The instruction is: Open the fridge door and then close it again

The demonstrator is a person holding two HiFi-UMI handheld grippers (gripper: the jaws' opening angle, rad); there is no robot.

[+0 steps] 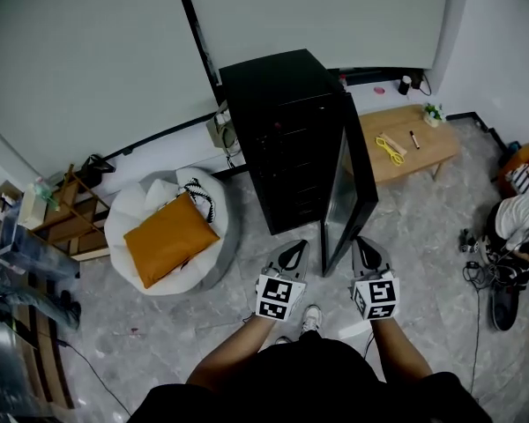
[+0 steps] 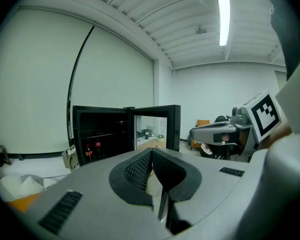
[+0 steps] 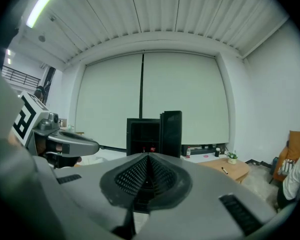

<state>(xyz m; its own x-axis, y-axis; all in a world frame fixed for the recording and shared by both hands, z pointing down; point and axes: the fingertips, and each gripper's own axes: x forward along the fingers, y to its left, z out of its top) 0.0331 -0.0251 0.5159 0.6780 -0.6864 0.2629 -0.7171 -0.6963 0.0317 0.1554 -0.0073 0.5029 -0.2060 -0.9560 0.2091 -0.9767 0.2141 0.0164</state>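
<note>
Hovering grippers: left gripper [image 1: 293,254] and right gripper [image 1: 368,247], both with jaws together and empty, either side of the door's free edge.
Fridge: tall black fridge [image 1: 282,122] just ahead, glass-paned door [image 1: 360,179] swung open.
Inside: two red-labelled dark bottles [image 2: 87,151] on a shelf.

A black upright fridge [image 1: 278,130] was seen standing on the floor against the blind-covered wall. Its door [image 1: 348,192], black-framed with a glass pane, was swung wide open at the cabinet's right side, and the dark, shelved interior was left exposed.
</note>
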